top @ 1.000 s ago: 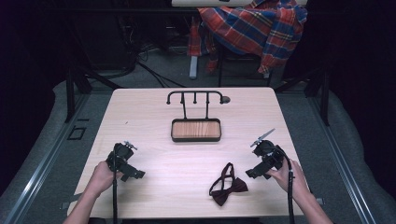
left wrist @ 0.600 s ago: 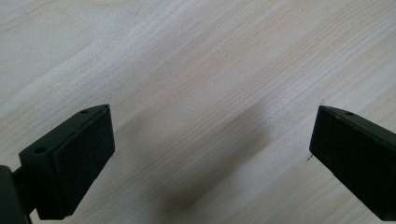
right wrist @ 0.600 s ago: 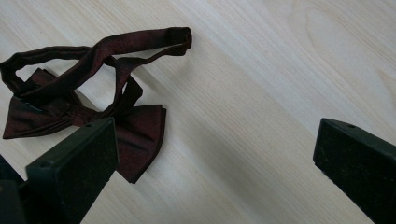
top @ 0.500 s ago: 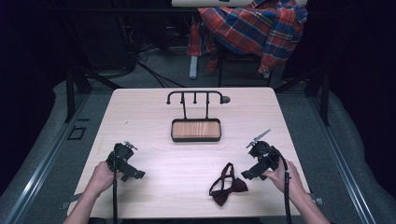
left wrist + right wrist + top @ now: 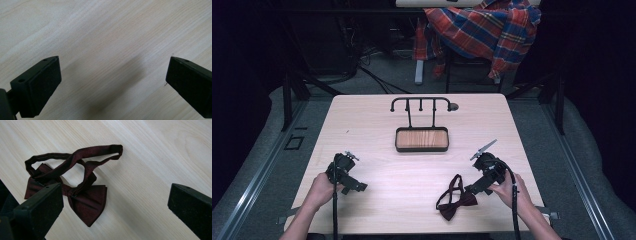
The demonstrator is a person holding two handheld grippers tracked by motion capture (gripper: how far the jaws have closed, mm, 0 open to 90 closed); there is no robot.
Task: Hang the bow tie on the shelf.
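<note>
You are holding the right gripper (image 5: 475, 188) just right of the dark red satin bow tie (image 5: 454, 198), which is lying flat at the near right of the pale wood-grain surface (image 5: 377, 125). Its jaws are standing spread wide with nothing between them, one jaw tip just touching the tie's edge in the high view. The likely step is picking up the tie. In the right gripper view its strap (image 5: 75, 156) is looping out beyond the two wings, so aim for the knot (image 5: 71, 192) between them, bringing the jaws down low to straddle it before closing. The left gripper (image 5: 346, 172) is resting at the near left, jaws spread over bare wood. The black-framed wooden tray (image 5: 421, 139) with its black hooked rack (image 5: 422, 104) is sitting at the far middle, well apart.
</note>
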